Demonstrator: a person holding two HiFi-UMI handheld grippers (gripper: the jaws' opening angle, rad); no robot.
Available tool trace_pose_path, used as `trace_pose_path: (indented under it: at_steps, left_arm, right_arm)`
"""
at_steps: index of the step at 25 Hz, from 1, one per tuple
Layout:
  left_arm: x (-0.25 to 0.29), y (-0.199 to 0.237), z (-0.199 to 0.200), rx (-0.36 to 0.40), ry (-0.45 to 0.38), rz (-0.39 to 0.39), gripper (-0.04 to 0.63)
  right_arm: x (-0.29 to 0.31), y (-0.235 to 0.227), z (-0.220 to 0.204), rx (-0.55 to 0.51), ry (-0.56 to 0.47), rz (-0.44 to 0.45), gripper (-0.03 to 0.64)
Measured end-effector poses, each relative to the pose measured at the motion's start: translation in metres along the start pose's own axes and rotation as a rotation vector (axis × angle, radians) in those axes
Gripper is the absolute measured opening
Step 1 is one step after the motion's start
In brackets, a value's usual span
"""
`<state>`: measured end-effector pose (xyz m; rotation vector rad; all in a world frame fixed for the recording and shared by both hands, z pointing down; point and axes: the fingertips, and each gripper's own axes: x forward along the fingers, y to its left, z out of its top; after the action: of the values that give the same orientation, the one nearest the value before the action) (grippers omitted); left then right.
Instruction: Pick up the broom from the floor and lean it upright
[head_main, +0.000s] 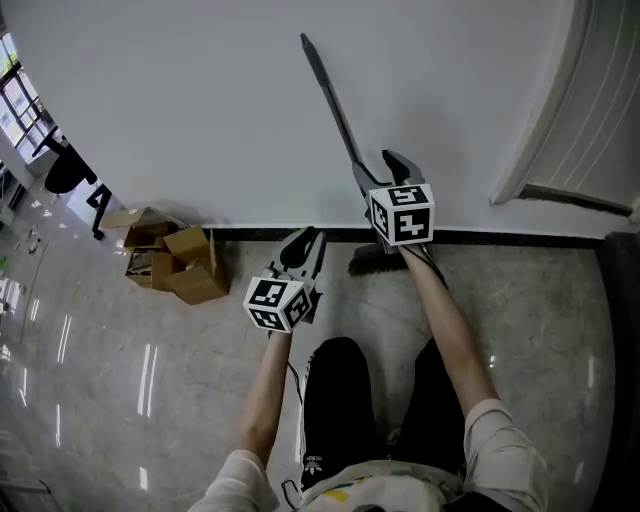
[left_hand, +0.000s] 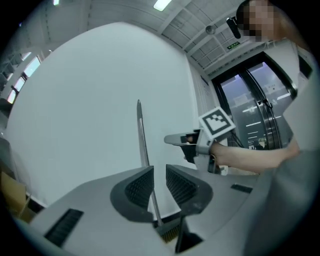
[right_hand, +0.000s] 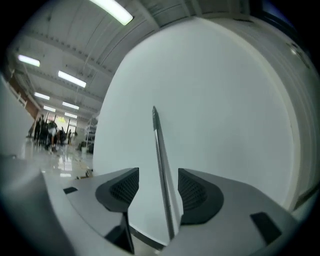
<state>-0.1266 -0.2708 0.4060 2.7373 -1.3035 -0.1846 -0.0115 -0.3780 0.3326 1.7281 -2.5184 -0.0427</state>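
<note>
Down from the head view first: spotting the broom (head_main: 336, 112) propped near upright, bristles down at the far edge of the surface (head_main: 100, 400) against the dark skirting (head_main: 520, 236), handle slanted up and left onto the white wall (head_main: 200, 100). Looks like the main part of the job done, judging by that lean. Finding the right tongs (head_main: 380, 172) up around the lower handle, probably there as a guard against a slide. Catching the left tongs (head_main: 303, 240) lower, just left of the bristles, clear of the handle, idle. Noting cardboard boxes (head_main: 175, 262) heaped at the far left edge by the wall, a dark chair (head_main: 65, 170) beyond, glossy pale stone underfoot.

Over to the left gripper view: reading the left tongs (left_hand: 160, 172) as narrow, only a slim gap, nothing in it. Seeing the broom (left_hand: 142, 135) beyond that gap, farther off, against the wall. Catching the right tongs (left_hand: 181, 146) to the right of the handle here, glass doors (left_hand: 250, 115) behind.

Right gripper view to finish: reading the right tongs (right_hand: 158, 175) as wide apart, with the broom (right_hand: 159, 145) handle between the jaws, nearer the right one, not squeezed; contact impossible to call. Guessing a loose guard rather than a hold. Beyond, plain wall, ceiling strip lights (right_hand: 72, 78) off to the left
</note>
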Motion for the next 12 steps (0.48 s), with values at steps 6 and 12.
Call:
trace_pose_path:
  at_steps: [6, 12]
  left_arm:
    - [-0.006, -0.033, 0.059, -0.040, -0.132, 0.090, 0.046]
    - [-0.019, -0.084, 0.075, 0.025, -0.151, 0.072, 0.046]
  right_arm:
    - [-0.104, -0.008, 0.021, 0.138, -0.093, -0.010, 0.058]
    - [-0.181, 0.003, -0.004, 0.194, -0.070, 0.009, 0.014]
